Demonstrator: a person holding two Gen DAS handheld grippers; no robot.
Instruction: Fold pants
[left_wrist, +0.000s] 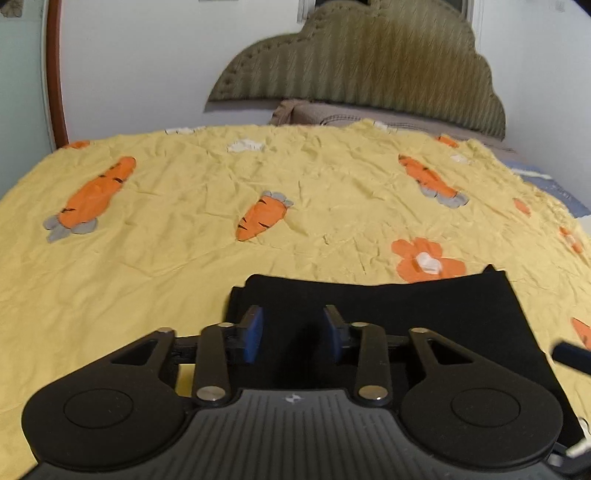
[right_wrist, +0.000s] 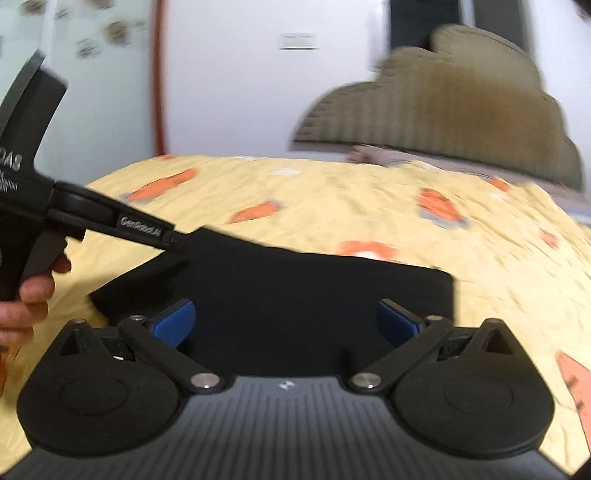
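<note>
The black pants (left_wrist: 406, 306) lie folded into a compact rectangle on the yellow carrot-print bedspread (left_wrist: 184, 240), near its front edge. My left gripper (left_wrist: 293, 334) hovers over the pants' left part, jaws partly open with nothing between the blue pads (left_wrist: 255, 332). In the right wrist view the pants (right_wrist: 295, 295) fill the middle. My right gripper (right_wrist: 286, 323) is wide open above them and holds nothing. The left gripper also shows there (right_wrist: 173, 240), reaching in from the left with its tip at the pants' far left corner.
An olive cloud-shaped headboard (left_wrist: 369, 62) and a pillow (left_wrist: 332, 114) stand at the far end of the bed. A white wall and a red-brown curved frame (left_wrist: 55, 74) are on the left. The bedspread's right edge (left_wrist: 554, 206) drops off. The right wrist view is motion-blurred.
</note>
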